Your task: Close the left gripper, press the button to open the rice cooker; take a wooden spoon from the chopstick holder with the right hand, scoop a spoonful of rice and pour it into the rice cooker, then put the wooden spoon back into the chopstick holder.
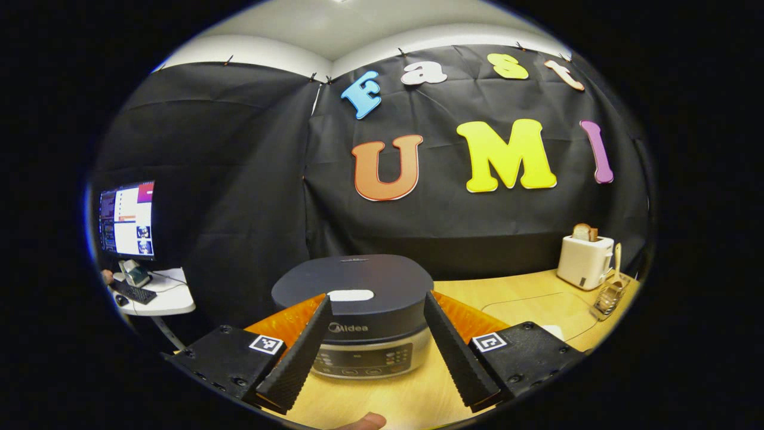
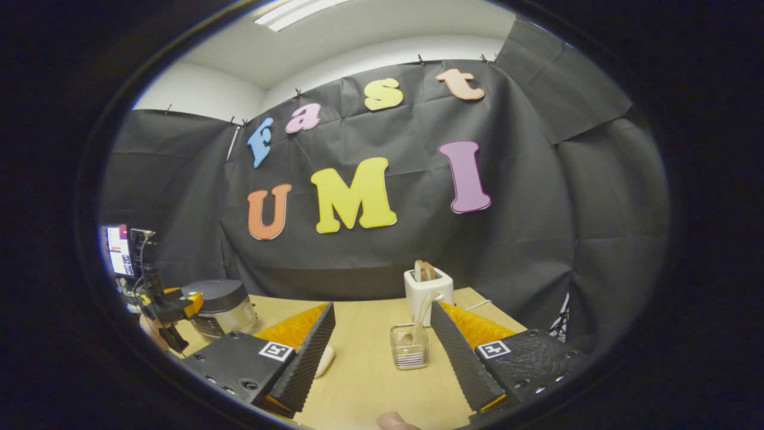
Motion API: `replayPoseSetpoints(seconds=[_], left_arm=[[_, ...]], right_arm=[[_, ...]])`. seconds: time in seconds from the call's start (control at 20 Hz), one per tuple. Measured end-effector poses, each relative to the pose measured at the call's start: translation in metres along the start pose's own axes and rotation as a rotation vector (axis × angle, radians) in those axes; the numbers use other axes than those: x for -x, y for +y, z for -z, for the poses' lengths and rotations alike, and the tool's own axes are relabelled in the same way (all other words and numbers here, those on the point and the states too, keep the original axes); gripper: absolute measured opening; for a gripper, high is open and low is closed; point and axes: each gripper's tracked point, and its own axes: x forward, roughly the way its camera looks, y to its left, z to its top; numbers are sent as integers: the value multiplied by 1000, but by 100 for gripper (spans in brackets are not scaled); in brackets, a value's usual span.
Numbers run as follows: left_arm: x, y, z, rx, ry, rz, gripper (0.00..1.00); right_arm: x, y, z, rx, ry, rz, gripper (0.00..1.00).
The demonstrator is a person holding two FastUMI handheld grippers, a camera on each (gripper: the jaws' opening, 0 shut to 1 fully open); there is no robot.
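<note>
The rice cooker (image 1: 358, 298) stands close ahead on the wooden table, lid down, with a white button (image 1: 350, 295) on its dark top. My left gripper (image 1: 378, 297) is open, its fingers framing the cooker without touching it. In the right gripper view the cooker (image 2: 221, 304) sits far left, with the left gripper (image 2: 173, 307) and the hand holding it beside it. A clear chopstick holder (image 2: 409, 346) with a wooden spoon (image 2: 421, 316) leaning in it stands just ahead of my open right gripper (image 2: 382, 307). The holder (image 1: 609, 297) also appears at the far right in the left gripper view.
A white toaster (image 2: 427, 286) with bread in it stands right behind the holder, near the black wall. A pale object (image 2: 325, 361) lies on the table, partly hidden by my right gripper's left finger. A monitor (image 1: 126, 220) and keyboard sit on a small side table at the left.
</note>
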Motion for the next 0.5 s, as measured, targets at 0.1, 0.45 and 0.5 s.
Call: replayPoseSetpoints(seconds=[0.1,0.45,0.5], left_arm=[[22,-15,7,28,12,49,99],[83,-66,5,55,43,222,98],[92,-70,-3,51,25,239,99]], right_arm=[[-1,12,8,7,7,-10,93],[20,26,25,56,-5,29,96],[25,26,27,68,0,40,95]])
